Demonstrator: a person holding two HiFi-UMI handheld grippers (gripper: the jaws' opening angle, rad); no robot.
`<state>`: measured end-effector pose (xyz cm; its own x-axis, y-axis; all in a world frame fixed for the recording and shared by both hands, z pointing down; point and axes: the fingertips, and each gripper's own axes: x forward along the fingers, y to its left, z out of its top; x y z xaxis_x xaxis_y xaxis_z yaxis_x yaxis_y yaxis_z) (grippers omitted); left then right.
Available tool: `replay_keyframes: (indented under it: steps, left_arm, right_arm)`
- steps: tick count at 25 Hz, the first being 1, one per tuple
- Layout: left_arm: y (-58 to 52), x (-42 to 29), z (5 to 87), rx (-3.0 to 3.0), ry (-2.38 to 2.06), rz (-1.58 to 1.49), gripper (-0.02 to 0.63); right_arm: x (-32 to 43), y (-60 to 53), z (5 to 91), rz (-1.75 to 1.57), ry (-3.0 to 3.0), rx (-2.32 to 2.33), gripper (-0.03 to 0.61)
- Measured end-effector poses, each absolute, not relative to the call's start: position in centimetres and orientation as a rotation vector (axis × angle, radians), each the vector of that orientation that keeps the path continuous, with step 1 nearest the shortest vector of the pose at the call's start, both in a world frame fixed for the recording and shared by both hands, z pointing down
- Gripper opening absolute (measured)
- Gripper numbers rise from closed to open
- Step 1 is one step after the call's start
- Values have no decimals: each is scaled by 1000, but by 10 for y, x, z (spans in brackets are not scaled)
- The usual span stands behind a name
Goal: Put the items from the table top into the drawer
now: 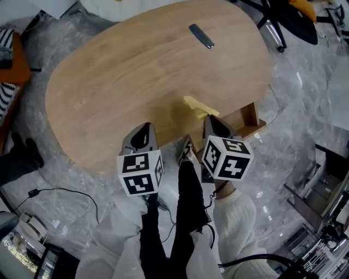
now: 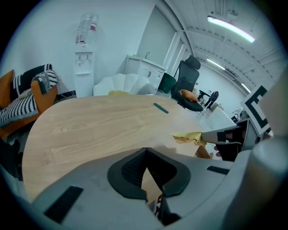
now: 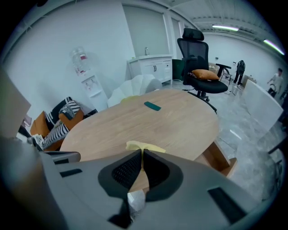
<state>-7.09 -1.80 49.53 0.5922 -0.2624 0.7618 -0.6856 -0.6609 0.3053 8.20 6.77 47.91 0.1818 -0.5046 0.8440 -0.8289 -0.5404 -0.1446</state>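
Observation:
My right gripper is shut on a crumpled yellow cloth, which hangs just above the near edge of the oval wooden table. In the right gripper view the cloth sticks out past the closed pads. My left gripper hovers beside it to the left, over the table's near rim, its fingertips meeting with nothing between them. A dark teal flat item lies alone at the table's far side. An open wooden drawer juts out under the table's right end, just right of the cloth.
A black office chair with an orange cushion stands beyond the table's far right. Orange and striped cushions sit at the left. A water dispenser stands against the far wall. The person's legs and a floor cable are below me.

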Motion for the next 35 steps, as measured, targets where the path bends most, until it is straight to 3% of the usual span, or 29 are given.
replay_keyframes:
  steps: [16,35]
  left_arm:
    - [27,-11,479,2317,-575,1014,-6]
    - [105,102,492,2353,-409,1105,-6]
  right_arm:
    - [115,133,458,1396,-1112,2325,72]
    - [207,234,473,1492,-938,2386,72]
